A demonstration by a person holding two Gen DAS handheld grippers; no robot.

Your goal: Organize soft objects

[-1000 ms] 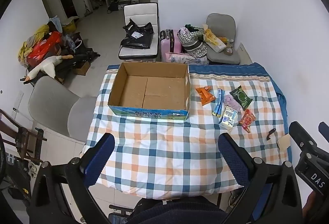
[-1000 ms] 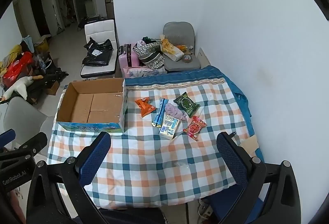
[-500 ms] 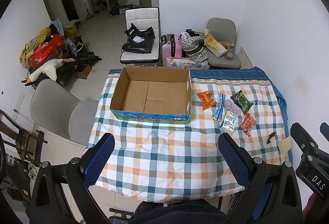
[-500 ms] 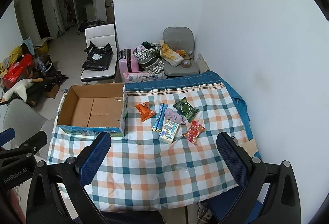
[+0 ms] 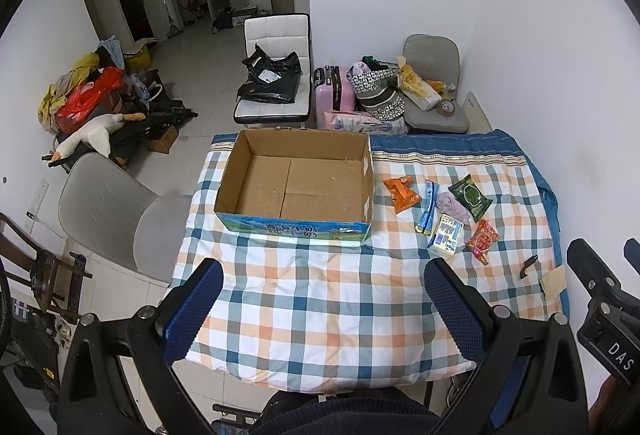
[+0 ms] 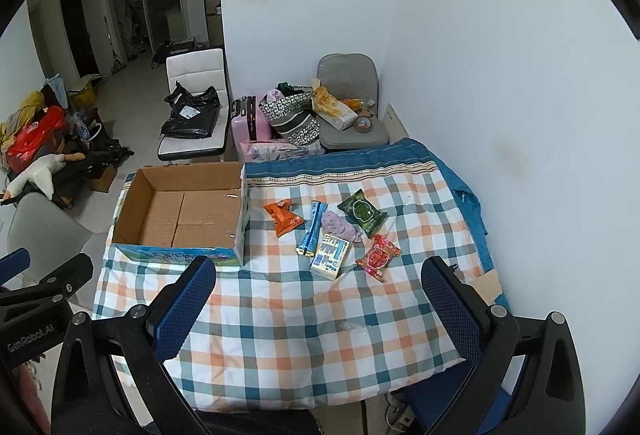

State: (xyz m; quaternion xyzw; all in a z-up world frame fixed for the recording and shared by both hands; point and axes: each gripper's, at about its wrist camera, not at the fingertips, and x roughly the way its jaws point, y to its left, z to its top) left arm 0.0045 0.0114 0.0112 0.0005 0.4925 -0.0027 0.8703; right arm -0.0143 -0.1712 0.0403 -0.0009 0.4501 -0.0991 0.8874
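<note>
Right wrist: snack packets well beyond spread gripper.

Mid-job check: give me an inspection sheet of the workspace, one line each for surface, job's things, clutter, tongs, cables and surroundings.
Surface: table under a checked orange, blue and white cloth, flat.
Job's things: open brown cardboard box, nothing inside; beside it an orange snack packet, blue stick packet, lilac cloth bundle, green packet, white and blue carton, red packet.
Clutter: small black clip and tan card near the table's right edge.
Tongs: left tongs and right tongs both open, holding nothing.
Cables: nothing seen.
Surroundings: pink suitcase, grey chair, plush goose.
</note>
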